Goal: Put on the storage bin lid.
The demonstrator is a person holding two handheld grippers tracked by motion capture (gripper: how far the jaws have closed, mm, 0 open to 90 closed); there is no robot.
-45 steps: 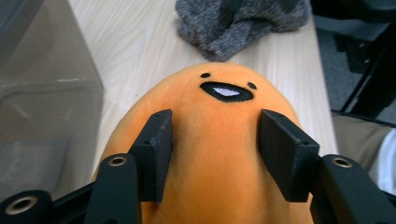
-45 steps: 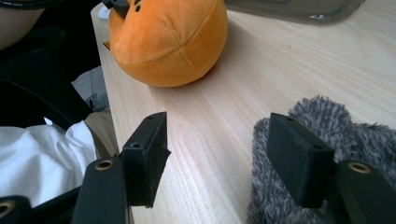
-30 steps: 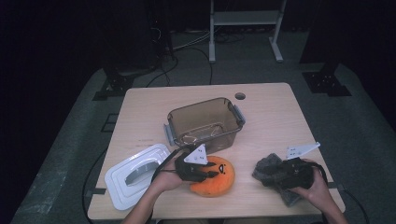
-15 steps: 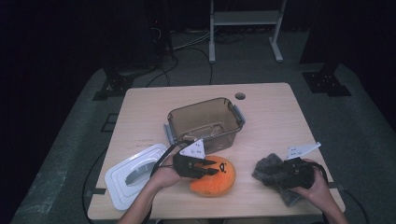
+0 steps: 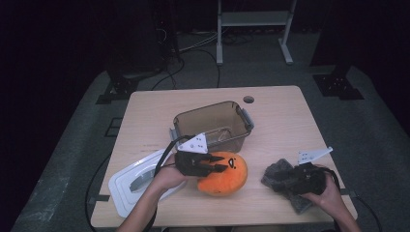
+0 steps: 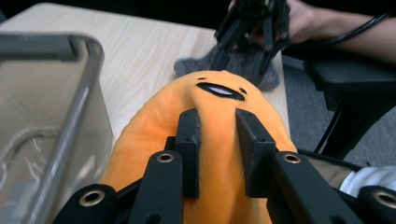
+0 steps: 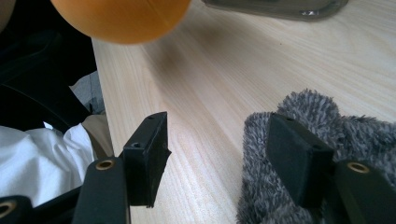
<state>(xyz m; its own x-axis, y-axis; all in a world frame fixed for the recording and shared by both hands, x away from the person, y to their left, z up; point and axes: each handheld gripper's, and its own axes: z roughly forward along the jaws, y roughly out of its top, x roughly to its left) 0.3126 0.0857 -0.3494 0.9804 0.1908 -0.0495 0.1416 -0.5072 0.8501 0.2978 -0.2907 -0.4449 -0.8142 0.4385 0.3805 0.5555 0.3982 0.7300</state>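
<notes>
My left gripper (image 5: 218, 166) is shut on an orange plush toy (image 5: 227, 178) with a small black face, pinching the fabric on its top. In the left gripper view both jaws dig into the orange plush (image 6: 219, 98), which hangs a little above the table. At the right, my right gripper (image 5: 290, 180) stands open over a grey fuzzy plush (image 5: 276, 175). In the right gripper view (image 7: 219, 135) one jaw rests against the grey plush (image 7: 322, 126) and the other stands over bare wood. The orange plush (image 7: 121, 18) shows at the top left there.
A clear brownish bin (image 5: 212, 125) with grey handles stands mid-table, just beyond the orange toy; its wall (image 6: 56, 121) is close on the left gripper's left. A white lid (image 5: 135, 181) lies at the front left. The wooden table (image 5: 290, 121) has a cable hole at the back.
My left gripper has risen with the orange plush in its jaws, and the toy has come up off the table. The right hand has stayed by the grey plush.
</notes>
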